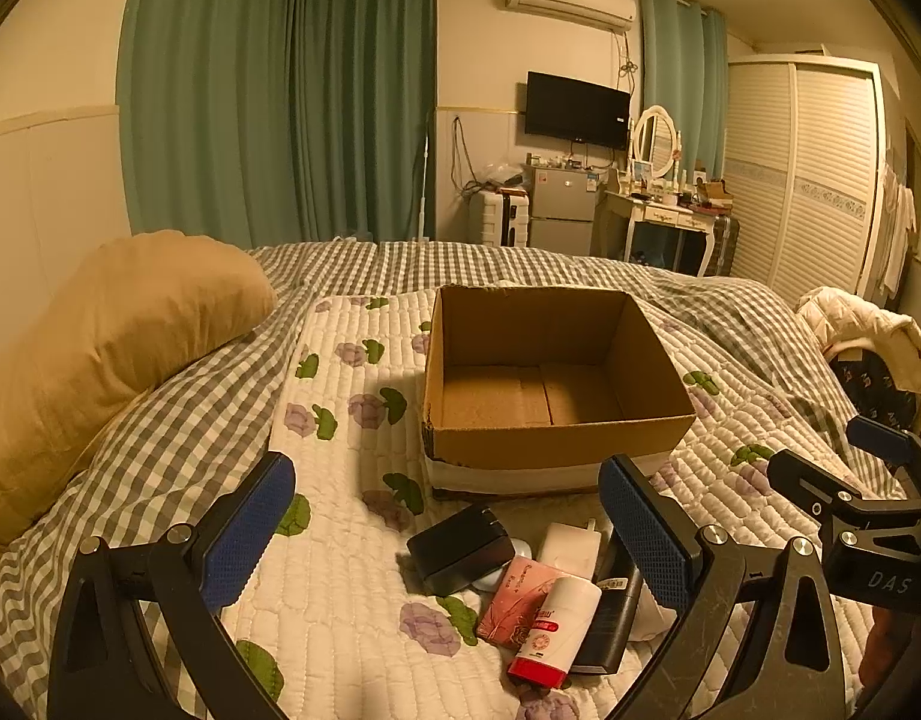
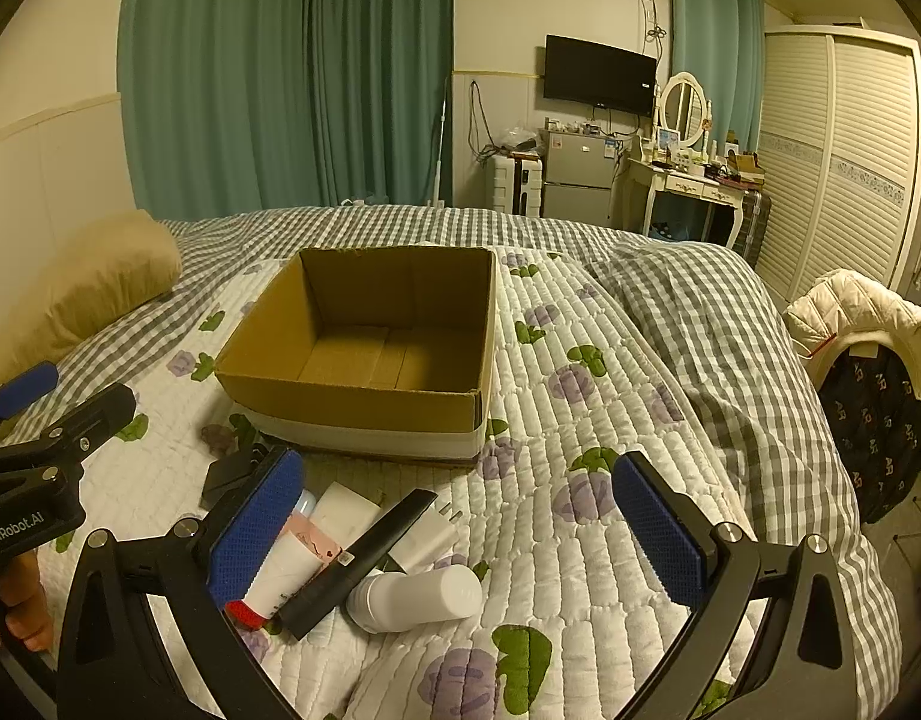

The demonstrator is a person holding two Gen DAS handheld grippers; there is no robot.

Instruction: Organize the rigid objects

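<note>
An open, empty cardboard box (image 1: 556, 438) (image 2: 346, 402) sits on the quilted bed cover. In front of it lies a small pile: a black case (image 1: 460, 549), a pink packet (image 1: 517, 600), a white tube with a red cap (image 1: 556, 630) (image 2: 280, 576), a white charger (image 1: 571, 549) (image 2: 424, 534), a long black item (image 1: 610, 618) (image 2: 364, 552) and a white bottle (image 2: 415, 597). My left gripper (image 1: 448, 531) hovers open over the pile and holds nothing. My right gripper (image 2: 460, 525) is open above the pile's right side, also with nothing in it.
A tan pillow (image 1: 118, 330) lies at the left of the bed, and a grey checked duvet (image 2: 730, 348) is bunched at the right. A chair with a white jacket (image 2: 850, 312) stands beside the bed. A hand (image 2: 16, 606) holds the left gripper's handle.
</note>
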